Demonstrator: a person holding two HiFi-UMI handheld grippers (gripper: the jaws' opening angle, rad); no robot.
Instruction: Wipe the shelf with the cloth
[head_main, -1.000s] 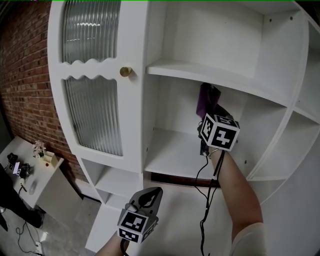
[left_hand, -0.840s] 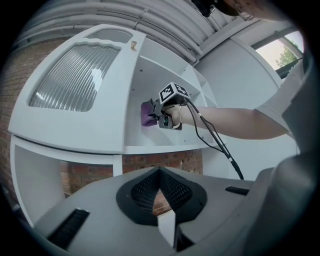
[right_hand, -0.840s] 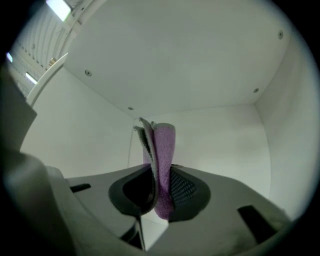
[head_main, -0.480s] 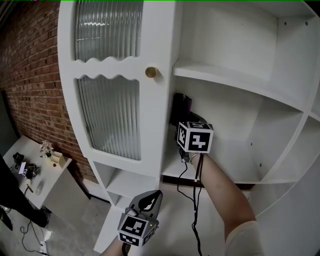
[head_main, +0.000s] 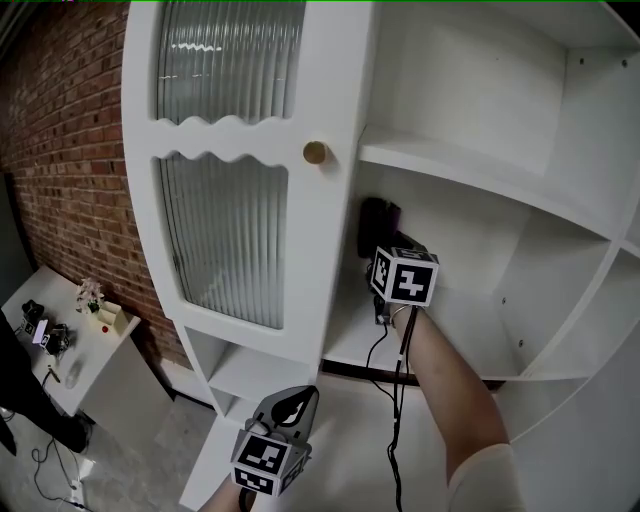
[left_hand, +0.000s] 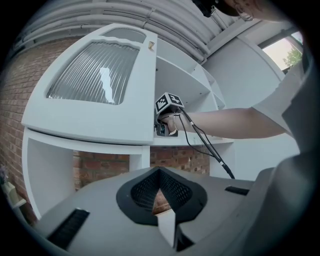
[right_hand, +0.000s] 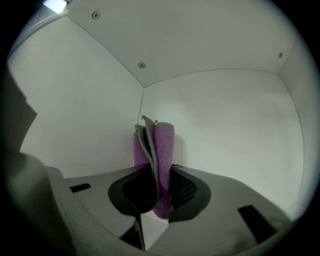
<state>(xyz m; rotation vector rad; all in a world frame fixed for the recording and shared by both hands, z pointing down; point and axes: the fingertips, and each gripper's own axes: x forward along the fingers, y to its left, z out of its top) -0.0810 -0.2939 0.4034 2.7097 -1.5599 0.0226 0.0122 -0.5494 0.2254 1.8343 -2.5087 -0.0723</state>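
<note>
My right gripper (head_main: 388, 240) is reached into the white cabinet's open compartment, under the upper board (head_main: 450, 168) and above the shelf (head_main: 350, 345). In the right gripper view its jaws are closed on the cloth (right_hand: 159, 145), a folded purple piece with a grey edge that stands straight up out of the right gripper (right_hand: 159, 192). Just ahead of the jaws is the compartment's back left corner, where the side wall meets the back wall. The cloth sits close to that corner, but I cannot tell whether it touches either wall. In the head view the cloth (head_main: 378, 220) shows as a dark purple patch just beyond the marker cube, tucked behind the edge of the door frame. Black cables (head_main: 395, 400) hang down from this gripper along the forearm (head_main: 455, 410).

My left gripper (head_main: 292, 404) is held low, well below and to the left of the right one, outside the cabinet. In the left gripper view its jaws meet at the tips with nothing between them, and red brick shows through the small gap behind the pads of the left gripper (left_hand: 160, 192). Above it is the ribbed glass door (head_main: 225, 240) with a brass knob (head_main: 315, 153). Far to its left runs a brick wall (head_main: 60, 150), with a small table (head_main: 100, 330) below.
</note>
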